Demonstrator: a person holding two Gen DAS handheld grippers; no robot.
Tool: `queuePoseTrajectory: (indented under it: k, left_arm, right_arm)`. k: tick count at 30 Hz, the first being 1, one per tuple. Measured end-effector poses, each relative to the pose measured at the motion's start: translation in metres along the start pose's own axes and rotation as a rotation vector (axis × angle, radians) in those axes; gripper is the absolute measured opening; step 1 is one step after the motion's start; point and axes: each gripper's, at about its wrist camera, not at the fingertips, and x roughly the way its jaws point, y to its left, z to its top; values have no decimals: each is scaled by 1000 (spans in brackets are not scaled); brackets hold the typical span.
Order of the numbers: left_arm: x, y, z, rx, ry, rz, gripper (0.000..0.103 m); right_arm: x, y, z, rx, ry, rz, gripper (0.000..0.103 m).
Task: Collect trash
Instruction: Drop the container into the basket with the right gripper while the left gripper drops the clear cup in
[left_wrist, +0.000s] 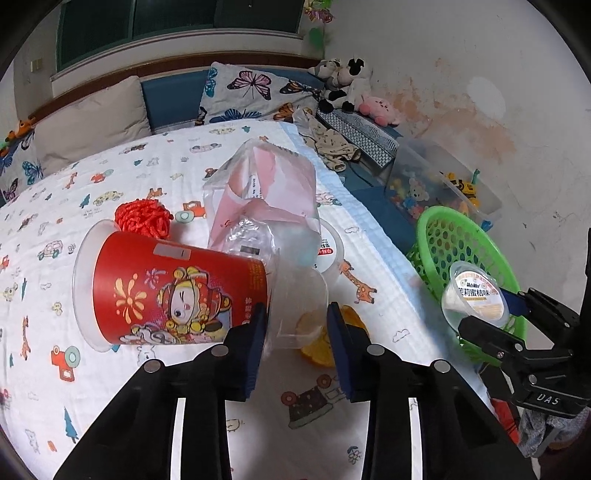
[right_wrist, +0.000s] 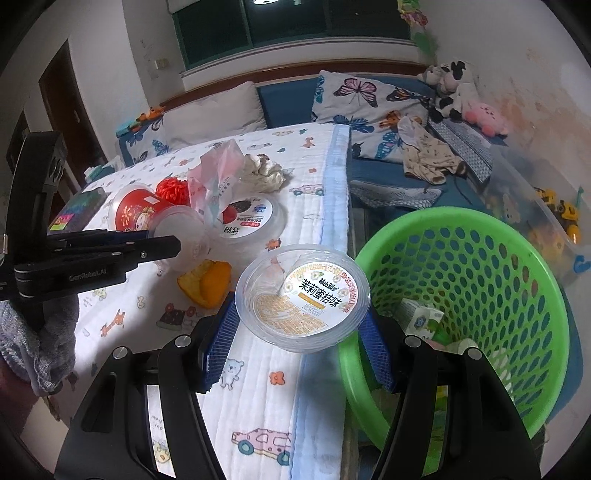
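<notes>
Left gripper (left_wrist: 296, 332): the blue pads (left_wrist: 255, 347) are set on either side of the clear base of the red cup (left_wrist: 173, 295); whether they press it cannot be told, since a gap shows on the right pad's side
Right gripper (right_wrist: 299, 332): closed on the clear jelly cup (right_wrist: 303, 299), one blue pad (right_wrist: 221, 336) against each side, the printed lid half peeled and facing the camera
Jelly cup position: held over the near right edge of the bed, just beside the rim of the green basket (right_wrist: 532, 280)
Green basket: placed to the right of the bed, off its edge; a small printed carton (right_wrist: 424, 317) and other scraps are seen inside
Orange peel (right_wrist: 207, 282): laid on the printed bed sheet (right_wrist: 258, 387), just right of the left gripper and near the jelly cup
Red cup: lying on its side on the sheet, its clear-rimmed mouth turned left in the left wrist view
Clear plastic bag (left_wrist: 258, 199): crumpled, with pink packaging inside, resting behind the red cup and touching it
Round lidded tub (right_wrist: 255, 218): partly covered by the bag, on the sheet behind the peel
Red yarn ball (left_wrist: 144, 218): set just behind the red cup
Crumpled tissue (right_wrist: 264, 170): farther up the sheet, beyond the bag
Far end: butterfly pillows (left_wrist: 255, 92) and plush toys (left_wrist: 347, 83) are ranged along the headboard and wall
</notes>
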Motion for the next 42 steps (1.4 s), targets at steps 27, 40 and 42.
queuePoseTrajectory:
  k: [27,40,42]
  left_arm:
    - [-44,-65,17,80,-42,-195,32]
    - [-14,-136,37,178,-1,-241,32]
    - [-8,-144,41,184,10,-247,32]
  right_arm:
    - [-44,-77,-22,150,-38,-131,64]
    - [-51,-132,-46,256,-18,-207,70]
    - [-55,-137,-49,267,-23,-202,70]
